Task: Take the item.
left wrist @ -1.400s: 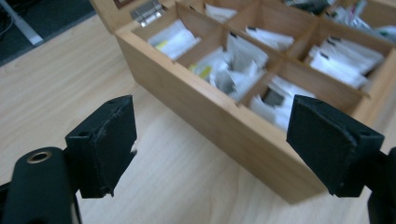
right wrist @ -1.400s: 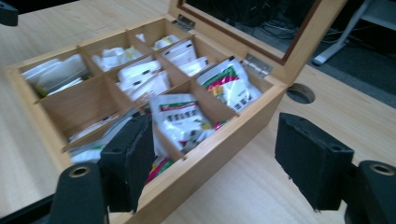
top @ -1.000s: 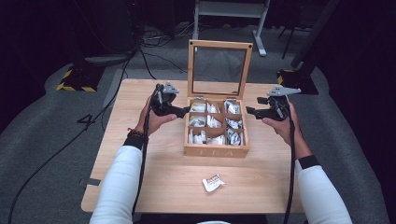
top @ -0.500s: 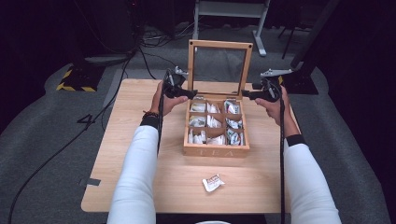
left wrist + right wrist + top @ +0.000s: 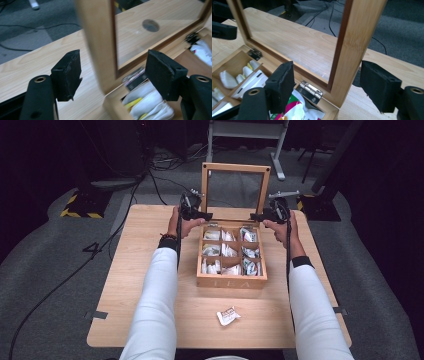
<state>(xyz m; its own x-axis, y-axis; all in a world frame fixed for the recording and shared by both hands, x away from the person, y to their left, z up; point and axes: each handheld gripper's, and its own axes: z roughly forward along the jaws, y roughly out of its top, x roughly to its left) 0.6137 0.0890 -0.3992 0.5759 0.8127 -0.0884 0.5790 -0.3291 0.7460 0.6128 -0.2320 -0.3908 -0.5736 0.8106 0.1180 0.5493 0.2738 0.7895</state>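
Note:
A wooden tea box (image 5: 231,282) stands mid-table, its glass-paned lid (image 5: 235,167) upright at the back, its compartments full of tea bags. My left gripper (image 5: 204,215) is at the lid's left bottom corner. In the left gripper view the lid's side post (image 5: 97,37) stands between my pads (image 5: 67,72) without touching them; these jaws have just been closing. My right gripper (image 5: 256,216) is at the lid's right bottom corner. In the right gripper view it (image 5: 327,72) is open astride the other post (image 5: 359,32), above a hinge (image 5: 310,91).
A loose tea bag (image 5: 228,315) lies on the wooden table (image 5: 140,270) near its front edge. Cables run over the grey floor behind the table, and a metal stand is at the back.
Both hands have moved away from the person, from beside the box's back corners to the foot of the lid. The left jaws have narrowed around the lid's post.

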